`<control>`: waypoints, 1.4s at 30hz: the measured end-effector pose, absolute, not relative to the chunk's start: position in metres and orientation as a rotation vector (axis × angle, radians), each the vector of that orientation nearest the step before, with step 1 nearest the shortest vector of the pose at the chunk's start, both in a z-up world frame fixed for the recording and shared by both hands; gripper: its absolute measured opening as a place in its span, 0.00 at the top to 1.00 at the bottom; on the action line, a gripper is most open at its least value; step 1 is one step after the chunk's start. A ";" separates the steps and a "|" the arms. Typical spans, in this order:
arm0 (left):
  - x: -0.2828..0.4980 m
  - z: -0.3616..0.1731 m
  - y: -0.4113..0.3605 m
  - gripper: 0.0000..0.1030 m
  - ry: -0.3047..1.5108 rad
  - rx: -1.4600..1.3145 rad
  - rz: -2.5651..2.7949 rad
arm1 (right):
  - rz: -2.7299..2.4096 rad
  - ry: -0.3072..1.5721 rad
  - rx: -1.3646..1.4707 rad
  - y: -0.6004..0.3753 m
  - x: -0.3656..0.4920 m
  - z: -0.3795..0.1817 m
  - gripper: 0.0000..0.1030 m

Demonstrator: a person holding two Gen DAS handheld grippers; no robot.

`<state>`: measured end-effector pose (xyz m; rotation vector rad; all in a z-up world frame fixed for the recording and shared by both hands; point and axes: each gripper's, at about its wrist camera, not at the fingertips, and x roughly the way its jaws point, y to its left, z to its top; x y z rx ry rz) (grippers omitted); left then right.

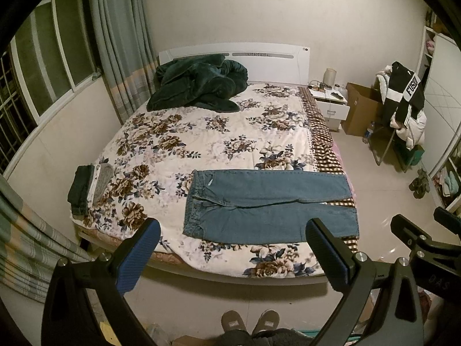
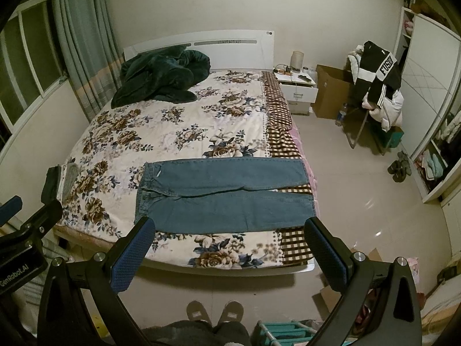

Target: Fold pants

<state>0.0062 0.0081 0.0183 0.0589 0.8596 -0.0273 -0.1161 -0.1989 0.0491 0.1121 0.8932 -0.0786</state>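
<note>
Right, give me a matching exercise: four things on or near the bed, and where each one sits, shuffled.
Things:
1. jeans
2. dark green blanket
3. small stack of folded clothes
4. white nightstand

Places:
A. bunched up by the headboard
B. on the floor beside the bed's head end
C. spread flat near the foot edge of the bed
D. at the bed's near left corner

Pairs: 1-C, 2-A, 3-D, 4-B

Faded blue denim pants (image 1: 268, 204) lie across a cream bedspread (image 1: 201, 132) printed with brown-and-navy flowers; a brown-and-cream checked sheet (image 1: 319, 132) edges the bed, a dark green blanket (image 1: 198, 83) at its head.
</note>
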 end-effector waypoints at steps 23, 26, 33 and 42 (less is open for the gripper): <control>0.008 0.038 0.003 0.00 0.853 0.057 -0.023 | -0.078 0.889 0.112 -0.198 -0.116 0.055 0.00; 0.007 0.035 0.003 0.00 0.854 0.059 -0.023 | -0.078 0.888 0.112 -0.198 -0.116 0.055 0.00; 0.006 0.034 0.003 0.00 0.851 0.060 -0.023 | -0.077 0.887 0.114 -0.198 -0.117 0.055 0.00; 0.007 0.039 0.003 0.00 0.854 0.058 -0.024 | -0.077 0.887 0.112 -0.196 -0.117 0.056 0.00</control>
